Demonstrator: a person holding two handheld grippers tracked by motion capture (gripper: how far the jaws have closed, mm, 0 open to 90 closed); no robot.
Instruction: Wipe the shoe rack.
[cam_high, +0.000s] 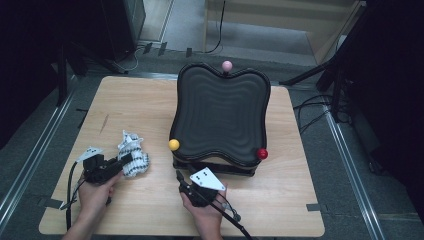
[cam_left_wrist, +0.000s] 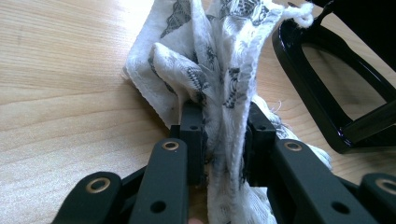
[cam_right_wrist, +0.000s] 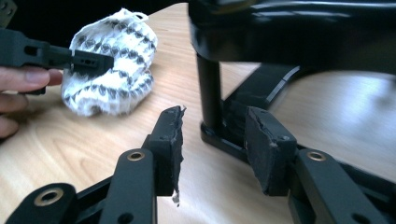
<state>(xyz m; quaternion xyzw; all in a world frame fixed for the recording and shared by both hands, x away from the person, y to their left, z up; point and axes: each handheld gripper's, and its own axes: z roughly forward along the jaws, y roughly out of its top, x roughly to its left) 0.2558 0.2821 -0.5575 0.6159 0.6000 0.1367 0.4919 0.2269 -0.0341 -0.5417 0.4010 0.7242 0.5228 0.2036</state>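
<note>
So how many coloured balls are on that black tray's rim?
3: a pink ball at the far edge of the black tray, a yellow ball at its near-left corner, a red ball near-right. Others may be hidden.

Both grippers are matte black tools, each held in a bare hand with a bare forearm and no sleeve or glove in sight. The left gripper (cam_high: 127, 159) carries a small pale grey three-cornered plate at its 10 o'clock side, and a black cable loops away from it toward 7 o'clock. The right gripper (cam_high: 178, 175) bears a larger grey three-cornered plate with dark dots on it, and its black cable trails off toward 5 o'clock. Seen close, the fingers (cam_right_wrist: 170, 140) are flat black bars jointed with brass-ringed rivets and small screw holes; their dark rubber pads are chipped and frayed at the edges.
</note>
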